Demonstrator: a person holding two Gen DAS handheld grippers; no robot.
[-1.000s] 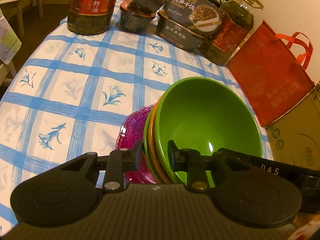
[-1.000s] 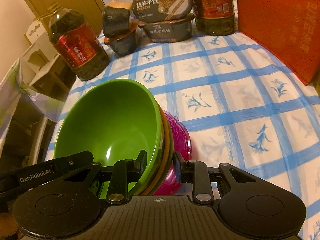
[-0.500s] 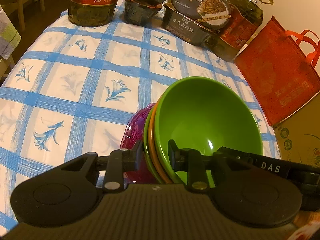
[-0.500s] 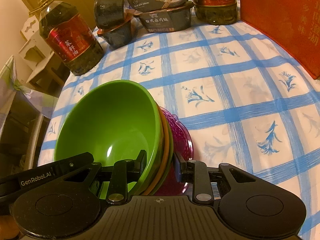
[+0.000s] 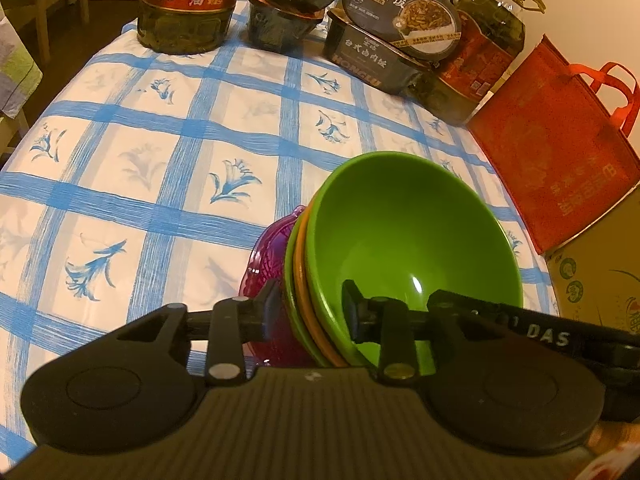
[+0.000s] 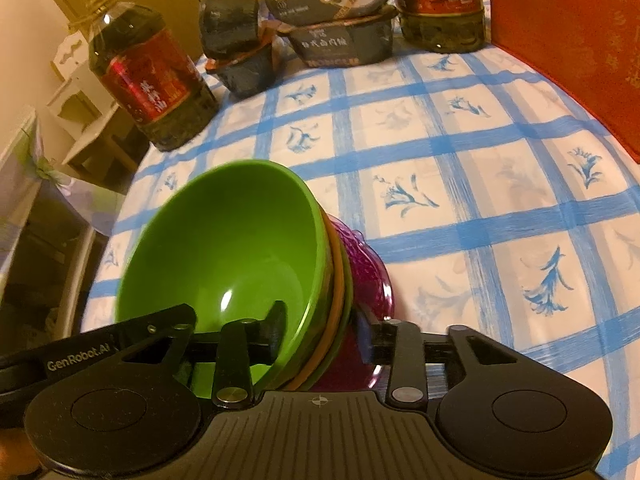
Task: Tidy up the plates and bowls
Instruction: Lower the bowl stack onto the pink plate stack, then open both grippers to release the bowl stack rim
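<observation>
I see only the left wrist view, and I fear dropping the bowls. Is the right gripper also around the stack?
Observer: Yes. The right gripper has the stack between its fingers, one inside the green bowl, one outside the purple dish. Its jaws are opening.
Operator: What lies beyond the bowl on that side?
Observer: The tablecloth ends just behind the green bowl in the right wrist view, and pale wooden furniture stands past that edge.
</observation>
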